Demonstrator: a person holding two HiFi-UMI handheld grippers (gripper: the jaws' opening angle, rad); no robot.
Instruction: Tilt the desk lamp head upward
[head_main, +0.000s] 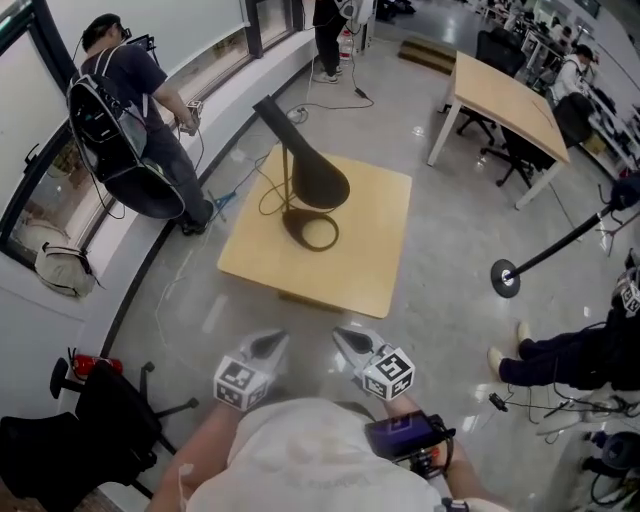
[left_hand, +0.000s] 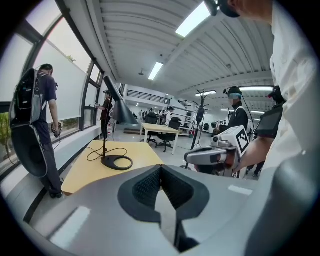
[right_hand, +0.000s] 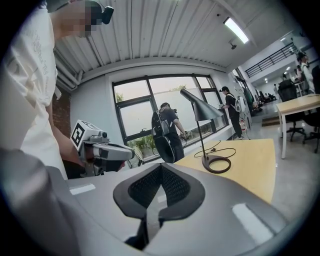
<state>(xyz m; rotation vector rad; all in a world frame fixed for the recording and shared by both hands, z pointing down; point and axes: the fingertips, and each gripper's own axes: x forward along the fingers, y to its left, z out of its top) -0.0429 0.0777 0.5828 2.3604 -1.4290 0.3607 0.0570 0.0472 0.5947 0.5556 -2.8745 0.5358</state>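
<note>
Desk lamp head (head_main: 312, 172): dark cone on a thin stem (head_main: 290, 180), standing over the left half of a square wooden tabletop (head_main: 375, 265). Long axis slanted, narrow end high and away toward the far left, wide mouth lower and nearer, facing down over the ring base (head_main: 312, 232). Same slant confirmed in both gripper views. Loose cord (head_main: 268, 195) curling off the base toward the tabletop's left edge.

Outward from there: bare floor (head_main: 430, 330) between the tabletop's near edge and the person.

Left tongs (head_main: 268, 346) and right tongs (head_main: 350, 342): held side by side close to the body, both well apart from the lamp, short of the tabletop edge. Both pressed fully together, pads meeting, nothing between them.

Key relation: lamp straight ahead and up-frame, base sitting roughly on the line midway between the two tips. Neither side clearly nearer; left perhaps by a hair. Judged: approach only, no contact yet. Wide mouth rim on the near side, so likely the first part within reach, to be lifted from beneath. Would need opening first if the rim is to be gripped.
</note>
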